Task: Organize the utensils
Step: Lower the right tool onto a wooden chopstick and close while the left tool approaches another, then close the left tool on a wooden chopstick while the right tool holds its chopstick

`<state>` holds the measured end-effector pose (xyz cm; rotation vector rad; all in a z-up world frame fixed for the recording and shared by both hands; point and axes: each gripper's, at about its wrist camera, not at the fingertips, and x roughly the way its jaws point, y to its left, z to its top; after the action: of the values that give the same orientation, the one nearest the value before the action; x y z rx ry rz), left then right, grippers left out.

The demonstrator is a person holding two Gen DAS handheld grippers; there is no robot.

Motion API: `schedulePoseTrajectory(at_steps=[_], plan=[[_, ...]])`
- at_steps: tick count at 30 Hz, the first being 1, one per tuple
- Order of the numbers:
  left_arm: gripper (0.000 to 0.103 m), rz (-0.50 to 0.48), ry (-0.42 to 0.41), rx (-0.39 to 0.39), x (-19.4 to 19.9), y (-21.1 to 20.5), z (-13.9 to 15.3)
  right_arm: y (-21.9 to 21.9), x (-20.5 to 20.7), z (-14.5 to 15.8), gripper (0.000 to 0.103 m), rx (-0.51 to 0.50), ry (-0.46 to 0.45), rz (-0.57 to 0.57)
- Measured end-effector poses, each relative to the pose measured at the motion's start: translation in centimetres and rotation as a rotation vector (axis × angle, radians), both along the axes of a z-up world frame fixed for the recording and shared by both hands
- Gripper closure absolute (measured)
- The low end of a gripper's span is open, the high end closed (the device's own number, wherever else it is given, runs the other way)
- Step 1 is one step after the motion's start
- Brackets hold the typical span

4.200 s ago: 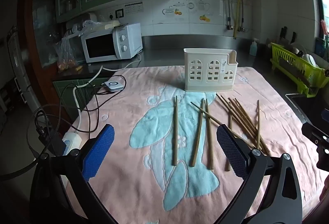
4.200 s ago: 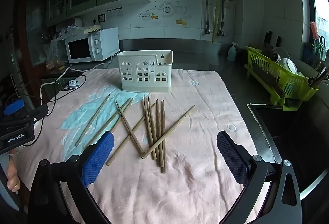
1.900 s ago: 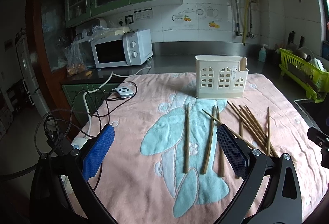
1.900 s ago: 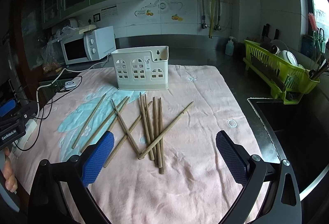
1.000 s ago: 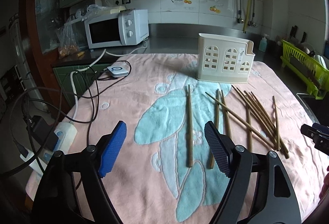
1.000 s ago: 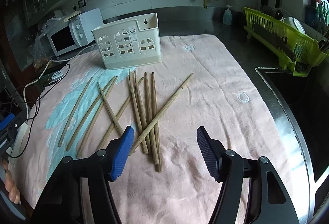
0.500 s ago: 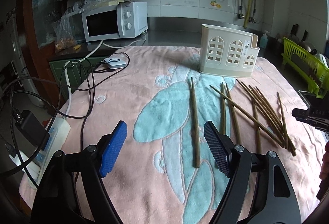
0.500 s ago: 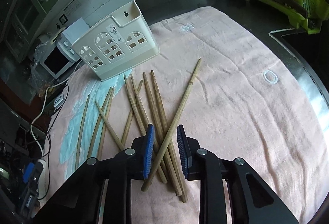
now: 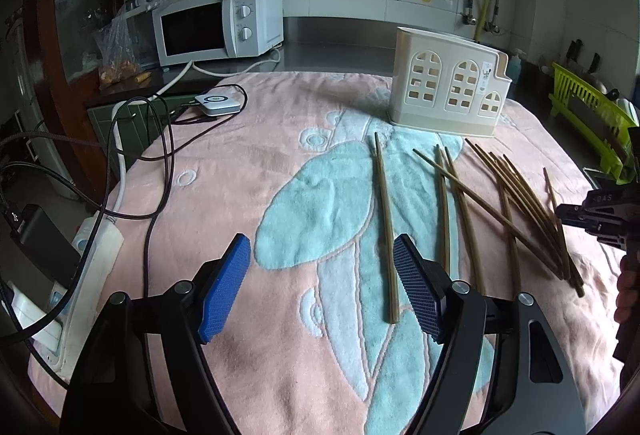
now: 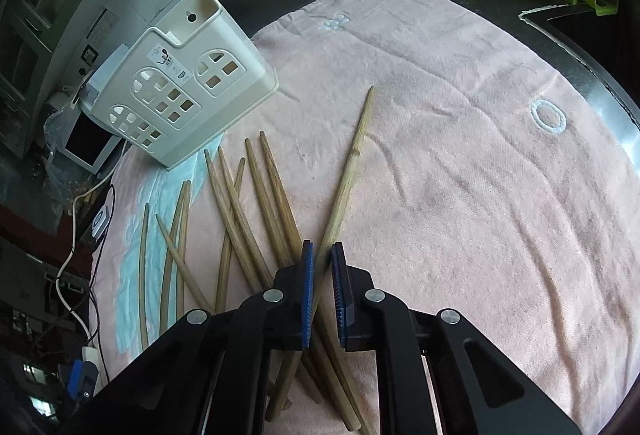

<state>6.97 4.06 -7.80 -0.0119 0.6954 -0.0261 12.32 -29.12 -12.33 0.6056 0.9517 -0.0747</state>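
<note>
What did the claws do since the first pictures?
The right claw came down over the chopsticks and has just closed on the slanted chopstick. The left claw dipped closer, open and empty. The holder stayed put.

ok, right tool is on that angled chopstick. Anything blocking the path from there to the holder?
Nothing visible does. The right tool is shut on the angled chopstick, which lies on top of the other chopsticks. Between it and the cream holder there is only bare pink towel.
</note>
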Motion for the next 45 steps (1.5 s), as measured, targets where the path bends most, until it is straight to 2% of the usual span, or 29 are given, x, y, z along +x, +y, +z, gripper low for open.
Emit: schedulePoseTrajectory(at_steps=[4,10,13,16,19,21,24,29,31,36,39,45], plan=[[0.032,-0.021,0.005,-0.01,0.1,-0.3,-0.2,0.0,0.2,0.0,0.094,-0.004,0.003,0.005],[0.039,-0.031,0.033,-0.008,0.8,-0.4,-0.7,-0.8,0.5,-0.8,0.092,0.073,0.023,-0.016],[0.041,-0.072,0.052,-0.038,1.5,-0.5,-0.8,-1.0,0.6,-1.2,0.091,0.106,0.035,-0.028],[0.048,-0.126,0.069,-0.023,2.2,-1.3,-0.9,-1.0,0.6,-1.1,0.093,0.088,0.029,-0.014],[0.051,-0.188,0.087,-0.025,2.8,-2.4,-1.3,-0.7,0.4,-0.6,0.095,0.037,0.019,0.013],[0.059,-0.22,0.112,-0.039,3.4,-2.9,-1.9,-0.5,0.2,-0.2,0.095,-0.021,0.013,0.038],[0.069,-0.237,0.144,-0.06,4.2,-3.3,-2.8,-0.4,0.0,0.0,0.095,-0.06,0.006,0.066],[0.077,-0.255,0.177,-0.074,4.9,-3.6,-3.8,-0.5,-0.8,0.4,0.095,-0.187,0.001,0.104],[0.084,-0.258,0.182,-0.08,5.1,-3.7,-4.0,-0.5,-1.0,0.2,0.095,-0.214,0.005,0.117],[0.087,-0.251,0.179,-0.063,5.4,-4.2,-4.6,-0.5,-1.4,-0.4,0.095,-0.255,0.004,0.136],[0.087,-0.217,0.208,-0.073,6.0,-3.6,-5.0,-0.5,-1.6,-0.4,0.095,-0.275,-0.006,0.144],[0.087,-0.216,0.191,-0.041,5.9,-4.0,-5.1,-0.2,-2.5,-0.3,0.083,-0.31,-0.019,0.159]])
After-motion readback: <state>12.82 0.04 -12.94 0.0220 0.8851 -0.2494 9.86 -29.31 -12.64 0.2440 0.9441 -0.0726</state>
